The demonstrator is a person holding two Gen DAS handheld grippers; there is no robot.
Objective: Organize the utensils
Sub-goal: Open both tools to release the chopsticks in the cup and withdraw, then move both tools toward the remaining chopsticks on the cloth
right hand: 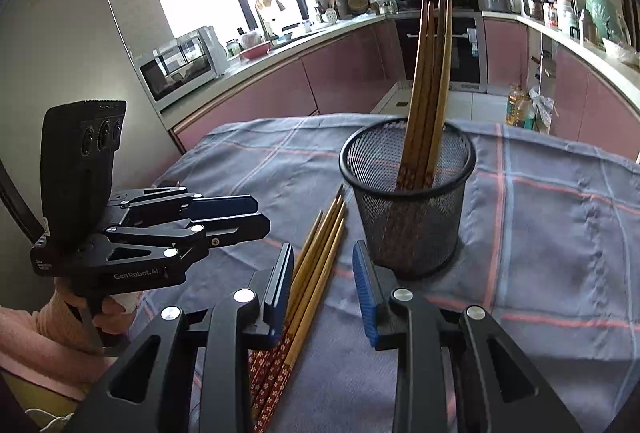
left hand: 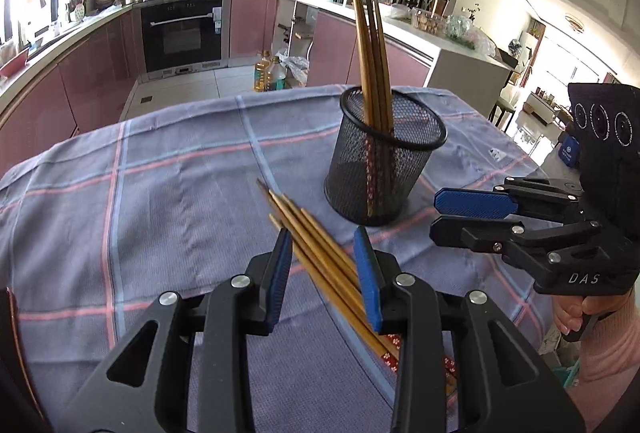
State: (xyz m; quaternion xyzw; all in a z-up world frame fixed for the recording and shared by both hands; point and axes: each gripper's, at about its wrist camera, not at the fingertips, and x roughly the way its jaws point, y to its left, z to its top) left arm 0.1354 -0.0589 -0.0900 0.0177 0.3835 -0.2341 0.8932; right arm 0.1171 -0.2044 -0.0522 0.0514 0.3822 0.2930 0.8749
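A black mesh holder stands on the checked cloth with several wooden chopsticks upright in it. Several loose chopsticks lie in a bundle on the cloth just in front of the holder. My left gripper is open over the bundle, and its blue pads straddle the sticks without pressing them. My right gripper is open too. The sticks run close by its left pad, while its right pad stands apart near the holder's base.
The blue-grey cloth covers the table, whose far edge drops to the kitchen floor. Oil bottles stand on the floor beyond it. Pink cabinets and an oven line the back. A pink sleeve is at the right.
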